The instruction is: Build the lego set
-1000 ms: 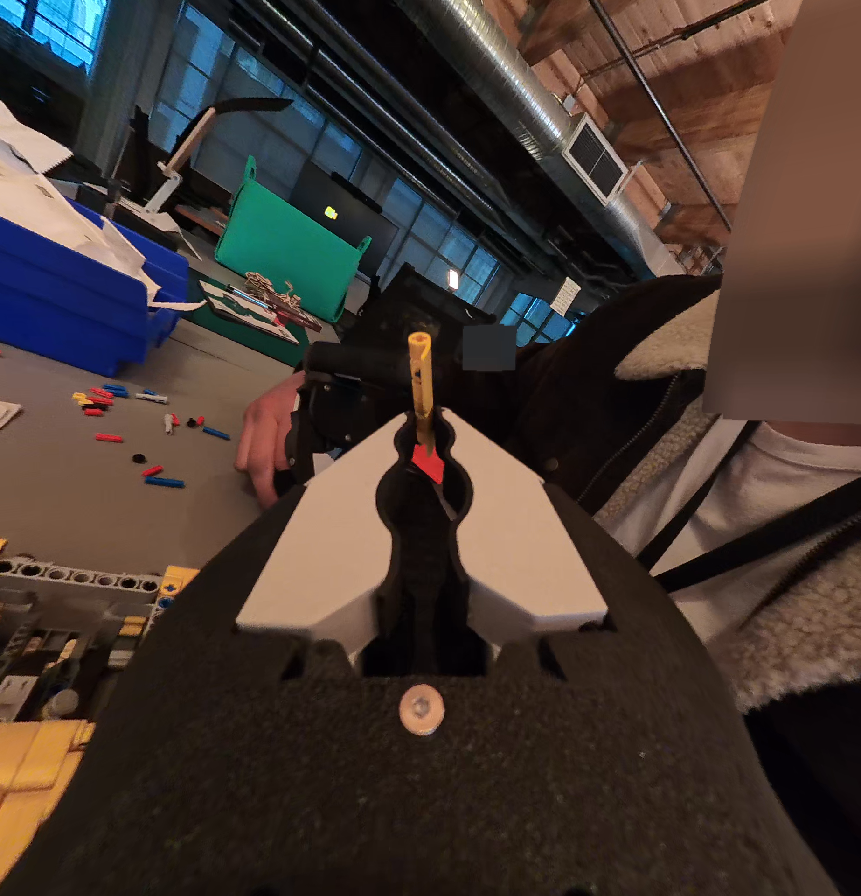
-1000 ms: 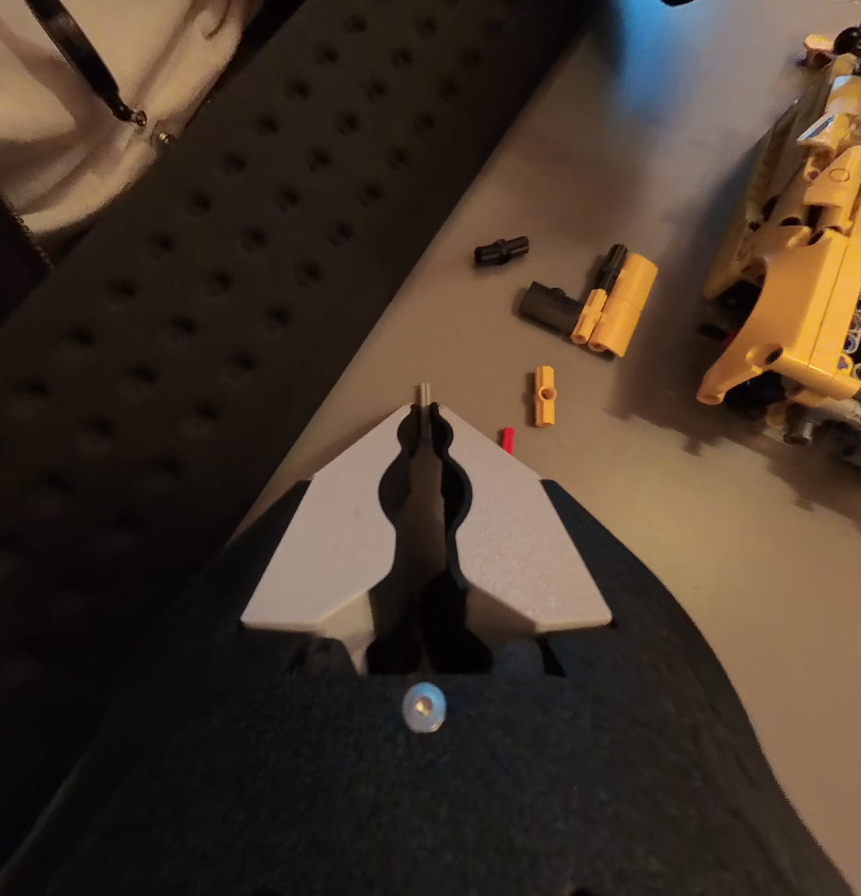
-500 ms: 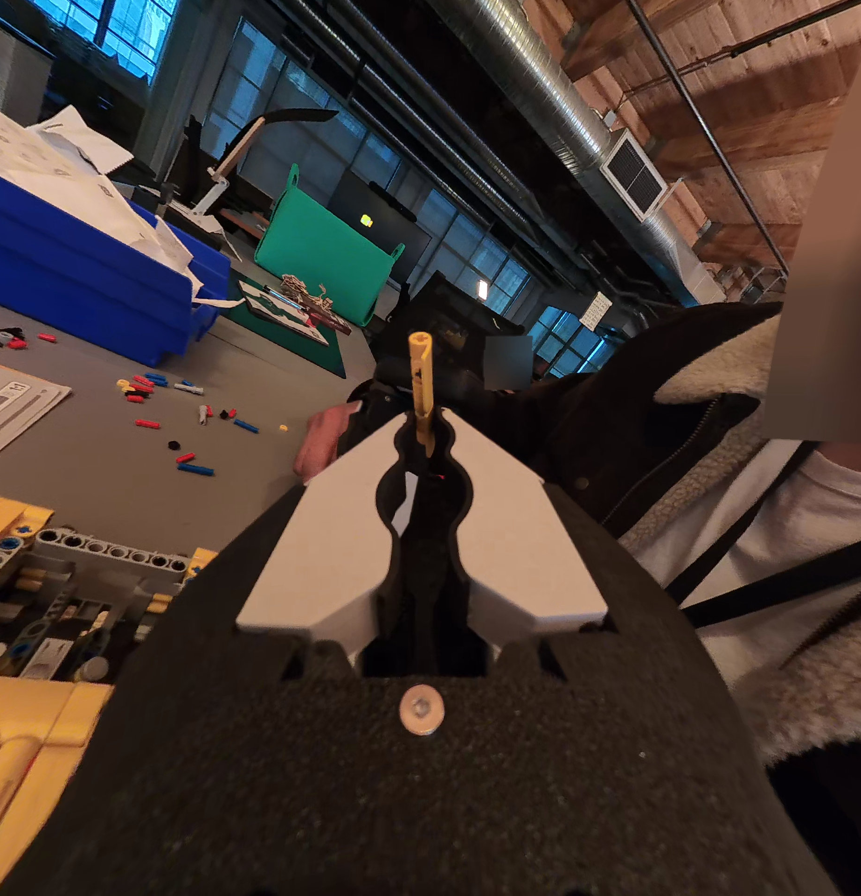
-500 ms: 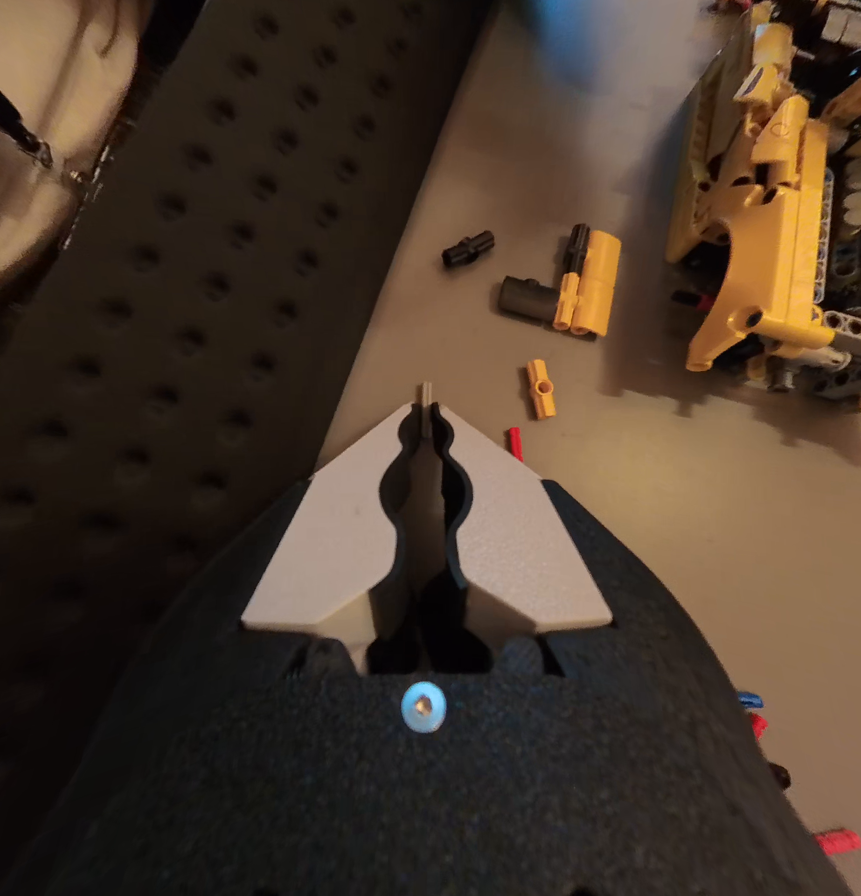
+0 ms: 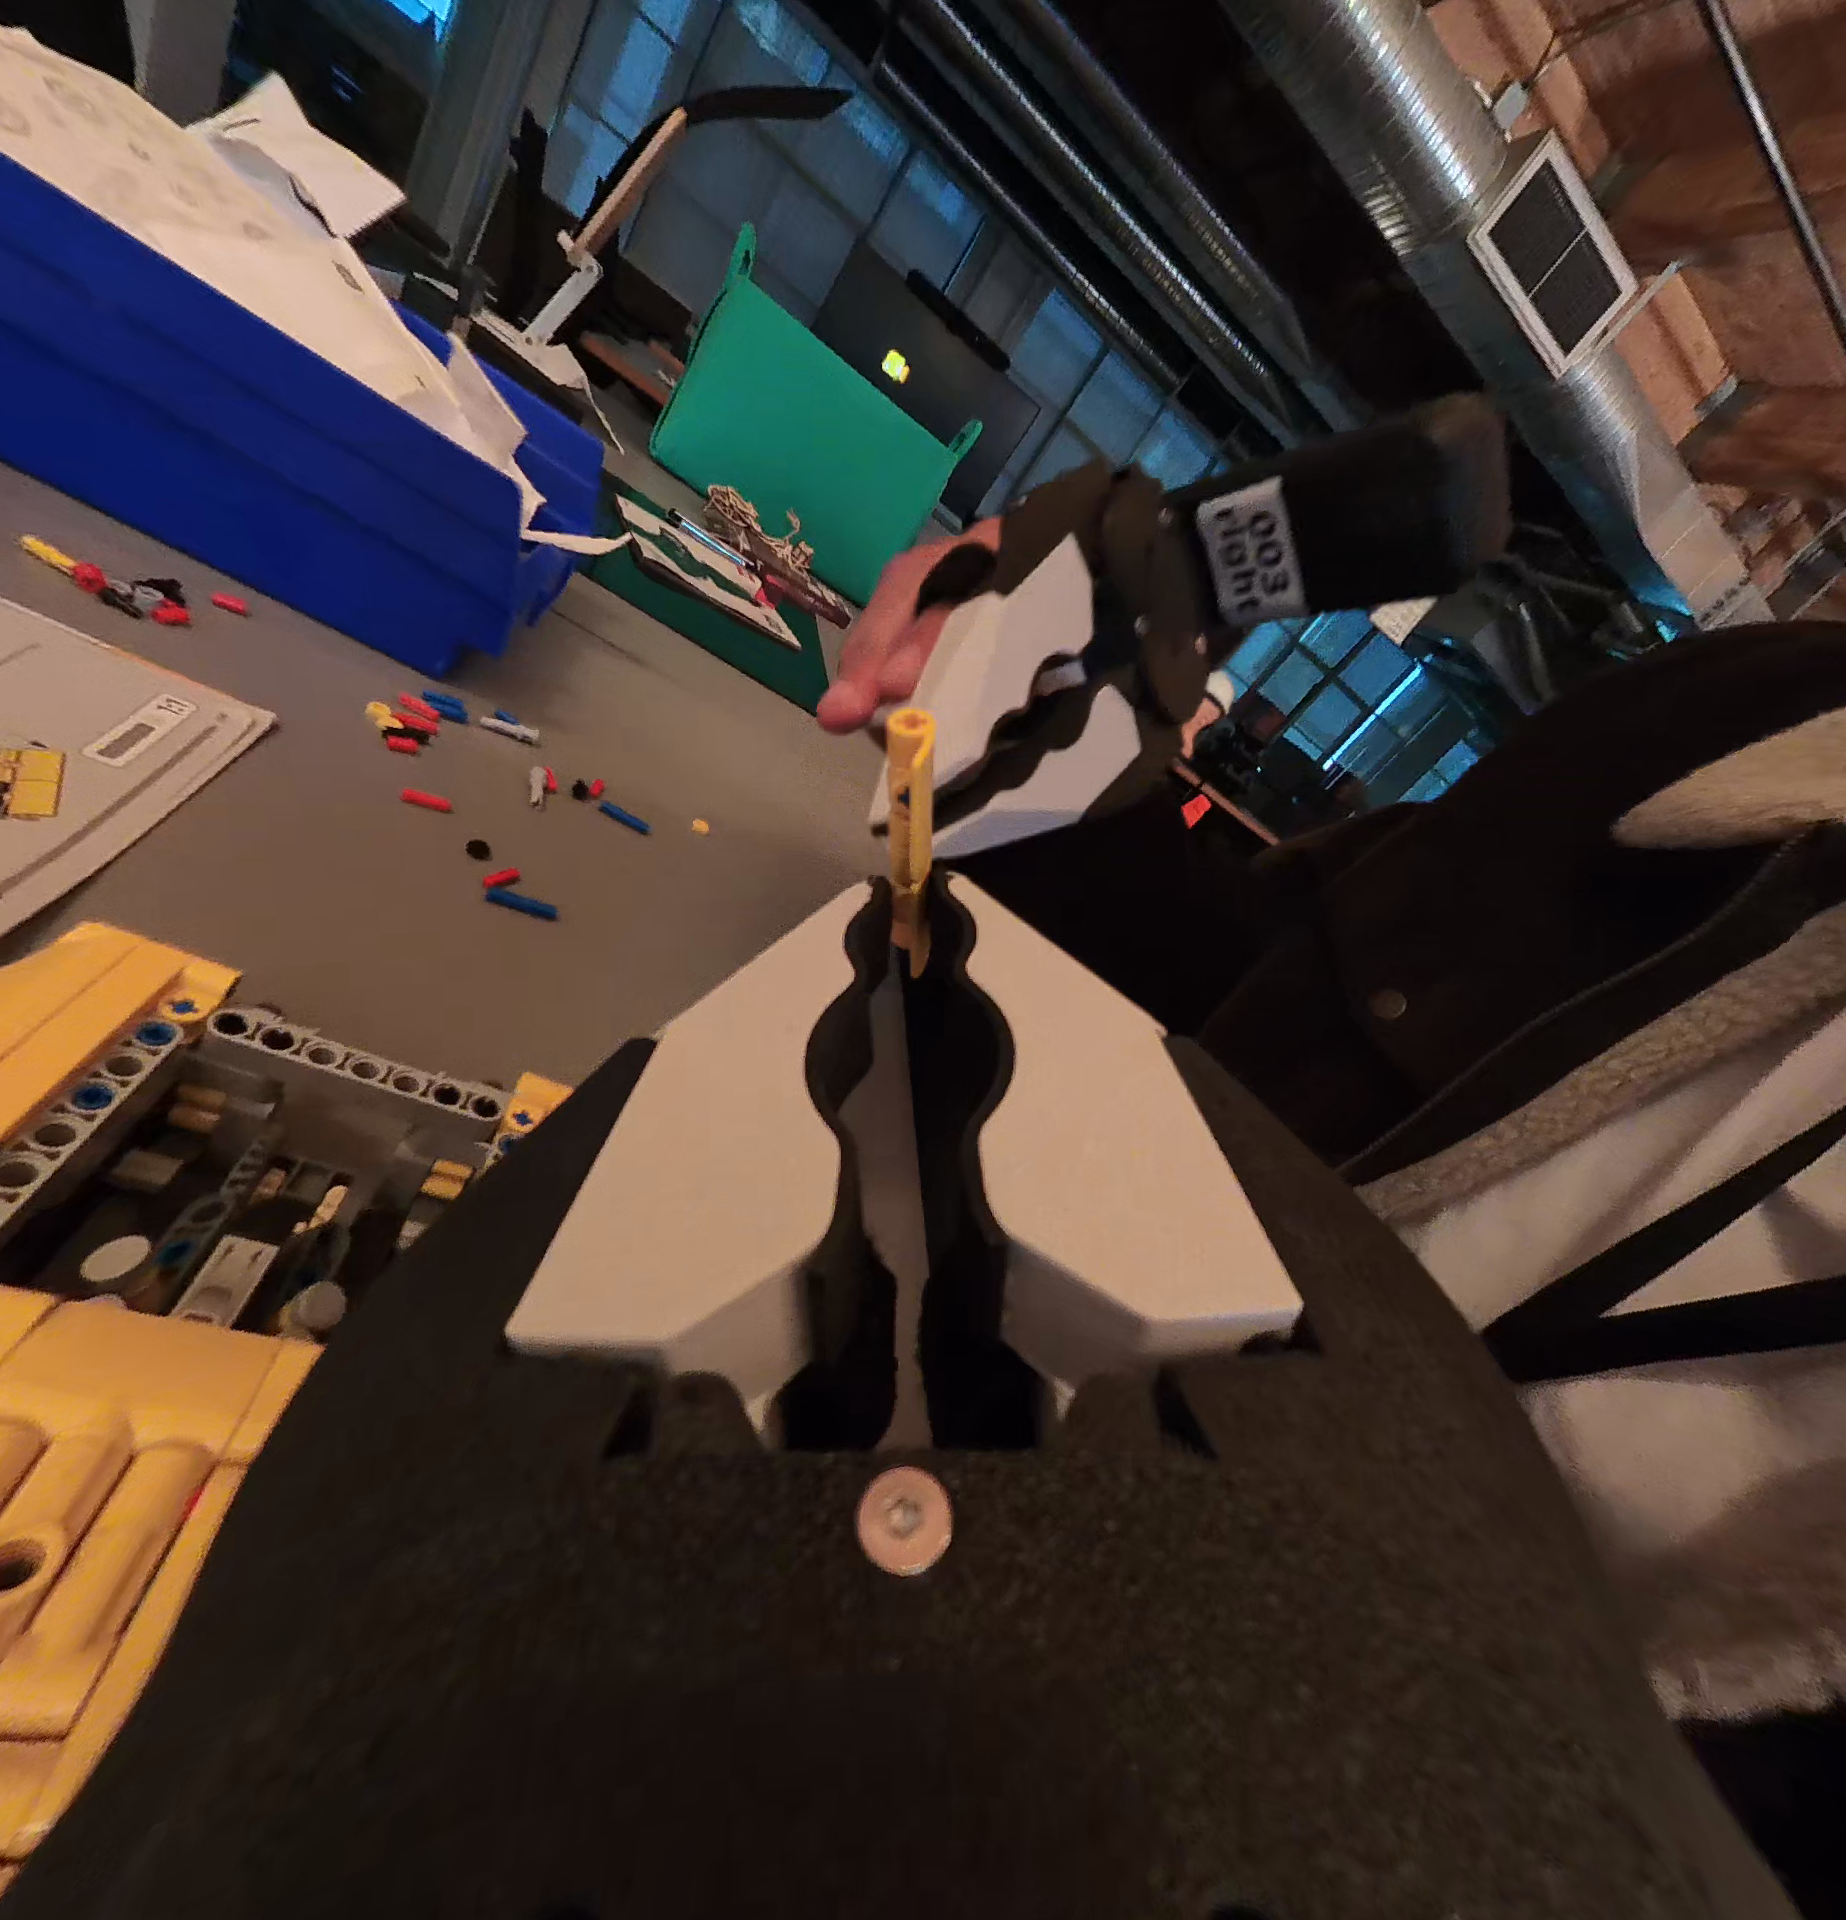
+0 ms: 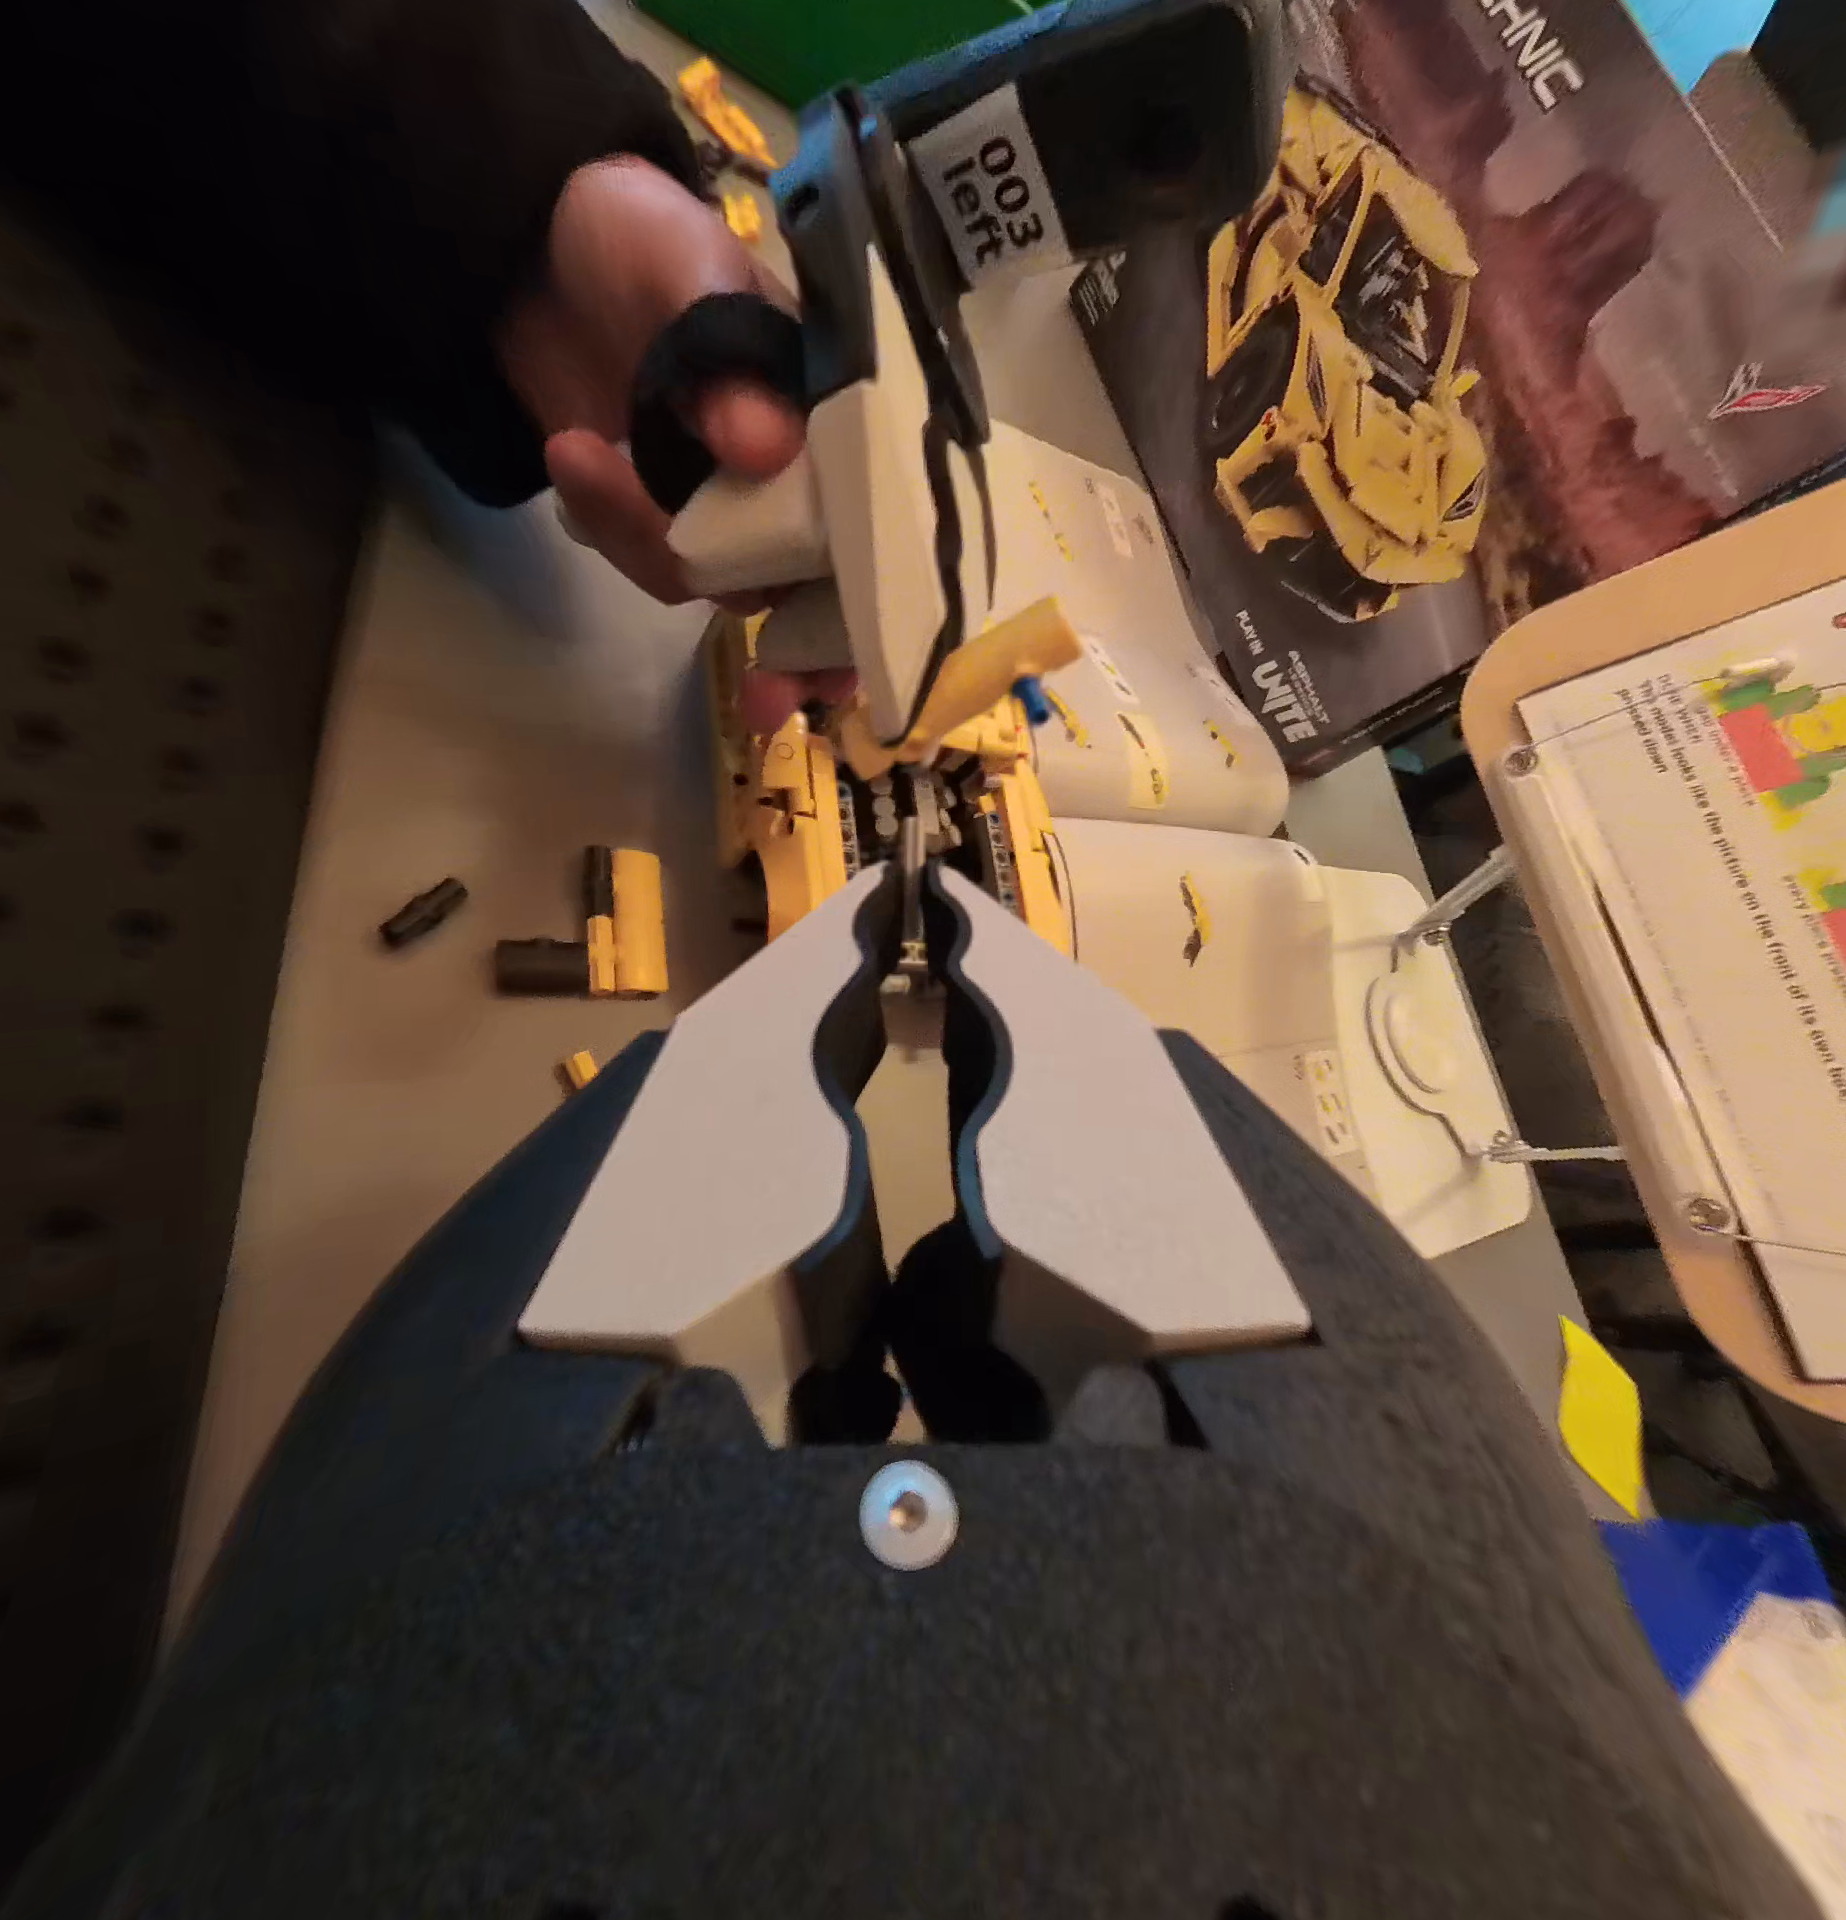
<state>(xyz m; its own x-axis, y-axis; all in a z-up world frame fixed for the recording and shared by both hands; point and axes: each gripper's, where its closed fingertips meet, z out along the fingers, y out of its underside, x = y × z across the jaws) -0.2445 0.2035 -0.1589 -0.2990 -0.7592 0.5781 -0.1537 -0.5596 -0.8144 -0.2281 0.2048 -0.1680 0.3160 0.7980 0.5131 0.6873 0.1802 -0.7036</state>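
My left gripper (image 5: pixel 908 896) is shut on a slim yellow lego piece (image 5: pixel 911 800) that sticks out past its tips, held in the air. My right gripper (image 6: pixel 908 883) is shut on a thin grey axle (image 6: pixel 911 854), pointing at the yellow lego car model (image 6: pixel 794 821). In the right wrist view the left gripper (image 6: pixel 893 732) hangs just above the model with the yellow piece (image 6: pixel 1002 655) in it. In the left wrist view the right gripper (image 5: pixel 950 805) sits close behind the yellow piece. The model (image 5: pixel 88 1403) lies at the lower left there.
Loose parts lie left of the model: a black pin (image 6: pixel 422 911), a black-and-yellow assembly (image 6: pixel 618 925), a small yellow connector (image 6: pixel 578 1068). An open instruction booklet (image 6: pixel 1158 675), the set's box (image 6: pixel 1418 312) and a board with a printed sheet (image 6: pixel 1677 883) stand right. Blue bins (image 5: pixel 223 416) and scattered pins (image 5: pixel 503 894) lie beyond. Left and right tips are no more than a few centimetres apart.
My right gripper has swung up from the table edge to face the model and the left gripper. The two grippers have come close together. Each keeps its piece.
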